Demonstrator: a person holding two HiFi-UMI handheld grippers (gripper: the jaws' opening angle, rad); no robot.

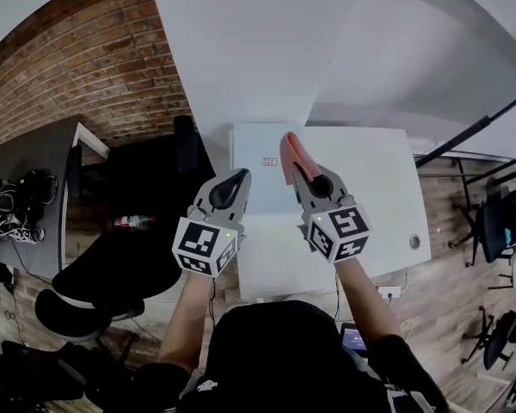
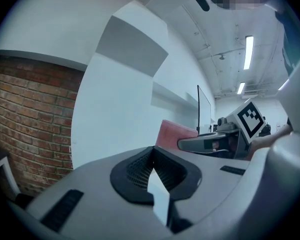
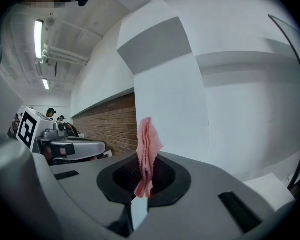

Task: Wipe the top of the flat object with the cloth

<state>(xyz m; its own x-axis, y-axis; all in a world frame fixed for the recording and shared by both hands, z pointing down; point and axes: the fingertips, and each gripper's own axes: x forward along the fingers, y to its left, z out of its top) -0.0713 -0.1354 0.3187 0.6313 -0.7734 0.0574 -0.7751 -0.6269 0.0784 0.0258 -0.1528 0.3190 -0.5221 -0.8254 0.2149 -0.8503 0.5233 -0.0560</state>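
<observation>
We see a brick wall (image 1: 77, 67) at ten o'clock in the head view, meeting a white column (image 1: 249, 50) at twelve. A dark desk (image 1: 34, 157) at nine carries tangled cables (image 1: 9, 205), and a black chair (image 1: 86, 304) sits near eight. More office chairs (image 1: 499, 222) stand at three on wood flooring (image 1: 451, 291). In the left gripper view, strip lights (image 2: 248, 45) glow at one o'clock.

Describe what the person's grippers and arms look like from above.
The left gripper and right gripper are grey plastic, with tapered tongs lined by black ribbed pads. The left cube and right cube are white with black square markers. The person wears a black top whose sleeves stop short of the forearms.
</observation>
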